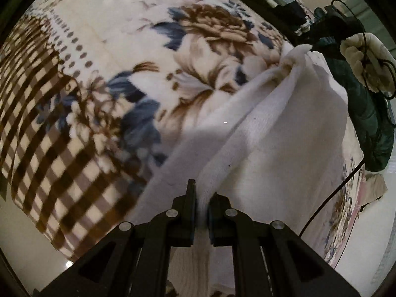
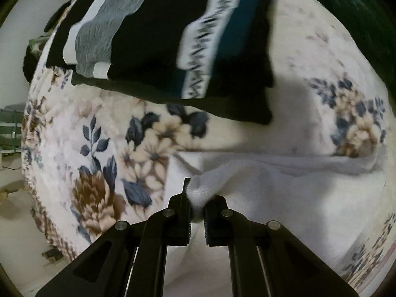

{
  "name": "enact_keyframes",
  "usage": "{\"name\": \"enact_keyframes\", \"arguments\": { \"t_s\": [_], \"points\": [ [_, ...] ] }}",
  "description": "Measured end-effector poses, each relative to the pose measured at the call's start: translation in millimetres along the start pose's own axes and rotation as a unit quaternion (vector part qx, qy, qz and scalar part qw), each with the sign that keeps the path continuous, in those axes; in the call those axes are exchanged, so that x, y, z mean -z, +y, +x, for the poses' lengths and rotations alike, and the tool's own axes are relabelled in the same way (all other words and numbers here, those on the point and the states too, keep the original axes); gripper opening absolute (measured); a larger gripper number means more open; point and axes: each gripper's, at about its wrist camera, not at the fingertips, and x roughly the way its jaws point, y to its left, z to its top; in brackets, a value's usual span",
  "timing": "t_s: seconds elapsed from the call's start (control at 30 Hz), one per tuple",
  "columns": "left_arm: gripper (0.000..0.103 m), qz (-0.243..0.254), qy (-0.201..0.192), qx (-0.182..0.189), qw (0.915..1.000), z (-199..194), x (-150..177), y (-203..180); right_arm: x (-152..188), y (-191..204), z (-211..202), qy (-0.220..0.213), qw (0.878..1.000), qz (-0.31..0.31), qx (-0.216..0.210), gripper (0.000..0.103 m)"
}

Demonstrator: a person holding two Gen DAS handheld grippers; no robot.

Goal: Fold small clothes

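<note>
The white cloth [image 1: 272, 123] hangs stretched between both grippers above the floral blanket [image 1: 99, 49]. The left gripper [image 1: 203, 198] is clamped on one corner, and the taut edge runs to the frame's upper right, where the right gripper [image 2: 196, 201] pinches the other (a hemmed corner).

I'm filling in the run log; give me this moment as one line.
left gripper: shut on white garment | right gripper: shut on white garment | garment stretched between both over floral blanket | fold not yet done
</note>
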Motion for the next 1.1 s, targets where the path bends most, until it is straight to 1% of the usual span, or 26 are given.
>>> {"name": "enact_keyframes", "arguments": {
  "t_s": [0.07, 0.13, 0.17, 0.2, 0.23, 0.27, 0.3, 0.33, 0.37, 0.4, 0.47, 0.5, 0.53, 0.57, 0.6, 0.63, 0.7, 0.8, 0.83, 0.87, 0.93, 0.97, 1.0, 1.03, 1.1],
  "points": [
    [0.006, -0.005, 0.007, 0.003, 1.0, 3.6, -2.9, 8.1, -2.3, 7.6, 9.0, 0.004, 1.0, 0.003, 0.01, 0.008],
    [0.008, -0.004, 0.019, 0.019, 0.9996, 7.6, -4.9, 13.3, -3.3, 13.3, 14.7, 0.007, 1.0, 0.001, 0.02, 0.008],
    [0.011, -0.011, 0.03, 0.041, 0.9986, 9.6, -5.1, 17.5, -4.4, 16.0, 16.5, 0.008, 1.0, 0.002, 0.023, 0.009],
    [0.015, -0.03, 0.038, 0.071, 0.9963, 8.6, -5.2, 24.8, -5.7, 17.6, 18.1, 0.013, 1.0, 0.005, 0.016, 0.011],
    [0.025, -0.046, 0.039, 0.088, 0.9942, 5.4, -5.5, 30.1, -5.9, 18.6, 17.8, 0.022, 1.0, 0.007, 0.003, 0.014],
    [0.028, -0.055, 0.037, 0.097, 0.9931, 1.5, -5.1, 33.5, -5.0, 20.0, 15.0, 0.023, 1.0, 0.01, -0.007, 0.03],
    [0.031, -0.059, 0.032, 0.105, 0.9922, -4.9, -4.8, 37.5, -0.8, 18.8, 6.5, 0.018, 0.999, 0.013, -0.033, 0.044],
    [0.037, -0.058, 0.029, 0.107, 0.9921, -9.9, -4.2, 39.5, 8.1, 17.2, -8.6, 0.005, 0.998, 0.014, -0.066, 0.049],
    [0.041, -0.055, 0.03, 0.11, 0.992, -12.3, -3.4, 39.5, 17.3, 15.1, -21.3, -0.008, 0.997, 0.012, -0.078, 0.053],
    [0.046, -0.047, 0.033, 0.108, 0.9925, -12.6, -2.4, 38.0, 30.2, 11.9, -36.9, -0.024, 0.996, 0.008, -0.082, 0.053],
    [0.046, -0.028, 0.049, 0.082, 0.9951, -5.8, 0.9, 35.5, 64.8, 2.5, -63.9, -0.052, 0.996, -0.002, -0.078, 0.053],
    [0.043, -0.021, 0.057, 0.069, 0.9958, 0.1, 2.4, 35.1, 82.8, -2.6, -71.5, -0.057, 0.996, -0.003, -0.072, 0.053],
    [0.026, -0.017, 0.054, 0.057, 0.9968, 2.7, 2.9, 35.9, 108.8, -13.0, -78.3, -0.058, 0.996, 0.004, -0.062, 0.053],
    [0.006, -0.014, 0.044, 0.045, 0.9979, 2.5, 3.5, 37.4, 128.2, -21.8, -80.6, -0.057, 0.996, 0.013, -0.061, 0.053],
    [0.003, -0.009, 0.04, 0.042, 0.9983, 2.2, 2.8, 38.1, 148.6, -30.9, -79.4, -0.052, 0.997, 0.022, -0.059, 0.053],
    [0.003, -0.001, 0.036, 0.037, 0.9987, 0.1, 2.1, 38.7, 170.5, -40.2, -75.5, -0.044, 0.997, 0.033, -0.052, 0.053],
    [0.002, 0.003, 0.033, 0.035, 0.9988, -1.7, 0.1, 40.7, 228.4, -67.0, -59.6, -0.027, 0.996, 0.08, -0.041, 0.053],
    [0.002, 0.008, 0.04, 0.03, 0.9987, -4.2, -3.6, 44.9, 300.7, -89.0, -26.7, 0.027, 0.988, 0.138, -0.057, 0.053],
    [0.002, 0.006, 0.043, 0.032, 0.9986, -5.4, -4.2, 44.6, 329.3, -92.2, -10.1, 0.055, 0.984, 0.156, -0.068, 0.053],
    [0.002, 0.004, 0.045, 0.031, 0.9985, -7.0, -5.0, 46.1, 353.2, -92.2, 4.4, 0.077, 0.979, 0.168, -0.08, 0.053],
    [0.002, 0.009, 0.048, 0.03, 0.9983, -8.2, -5.2, 45.2, 396.9, -83.8, 31.7, 0.12, 0.971, 0.182, -0.102, 0.046],
    [0.002, 0.016, 0.049, 0.026, 0.9984, -8.1, -5.0, 43.5, 416.6, -76.0, 41.6, 0.136, 0.968, 0.178, -0.11, 0.036],
    [0.002, 0.023, 0.05, 0.022, 0.9982, -7.4, -5.7, 41.4, 431.2, -67.7, 51.6, 0.149, 0.968, 0.173, -0.108, 0.012],
    [0.002, 0.027, 0.051, 0.019, 0.9982, -6.6, -7.2, 39.2, 442.5, -64.4, 55.3, 0.152, 0.968, 0.173, -0.102, 0.007],
    [0.002, 0.031, 0.049, 0.019, 0.9981, -9.7, -6.9, 37.7, 462.6, -59.8, 53.3, 0.126, 0.971, 0.182, -0.09, 0.006]
  ]
}}
